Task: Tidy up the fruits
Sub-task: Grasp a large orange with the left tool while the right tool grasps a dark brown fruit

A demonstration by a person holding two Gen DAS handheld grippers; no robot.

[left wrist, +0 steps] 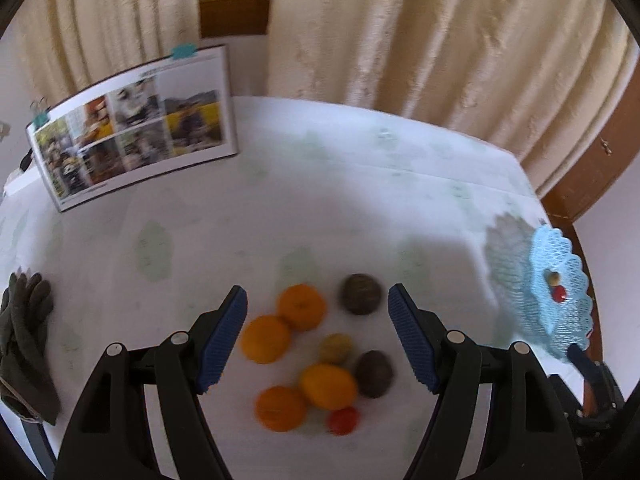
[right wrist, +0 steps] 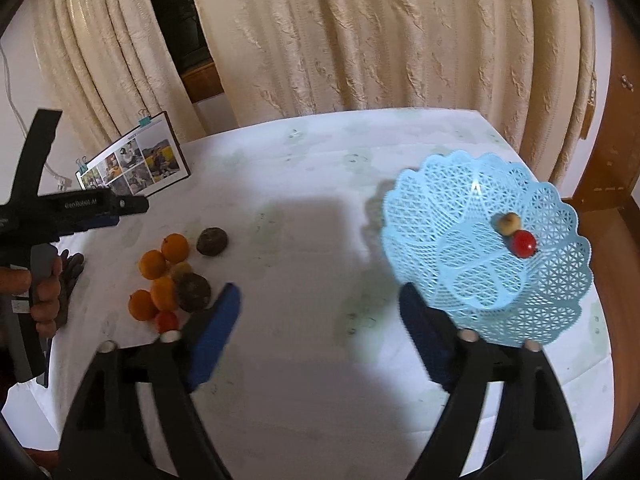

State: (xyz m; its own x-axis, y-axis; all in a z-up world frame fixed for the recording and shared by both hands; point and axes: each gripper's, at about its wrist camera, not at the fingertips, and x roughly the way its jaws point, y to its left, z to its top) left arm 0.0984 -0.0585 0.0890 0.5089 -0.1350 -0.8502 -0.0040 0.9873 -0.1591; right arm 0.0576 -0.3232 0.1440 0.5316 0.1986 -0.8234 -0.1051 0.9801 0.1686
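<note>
Wide-open left gripper [left wrist: 318, 336] is held above round orange fruits [left wrist: 301, 306]; right gripper [right wrist: 320, 336], open too, beside light-blue lacy plastic basket [right wrist: 440, 208], ready for sorting.

wrist views above table [left wrist: 280, 200], sharing fruit pile [left wrist: 316, 356]

We are seeing a cluster of fruits [left wrist: 316, 356] lying on the white cloth: four oranges [left wrist: 301, 306], two dark brown round fruits [left wrist: 361, 293], a small yellowish one [left wrist: 335, 348] sitting among them, and a small red tomato [left wrist: 343, 420] resting at the near edge. Well apart to the right, a light blue lattice basket [right wrist: 460, 216] with a scalloped rim is holding another red tomato [right wrist: 523, 243] touching a small tan fruit [right wrist: 509, 223].
</note>
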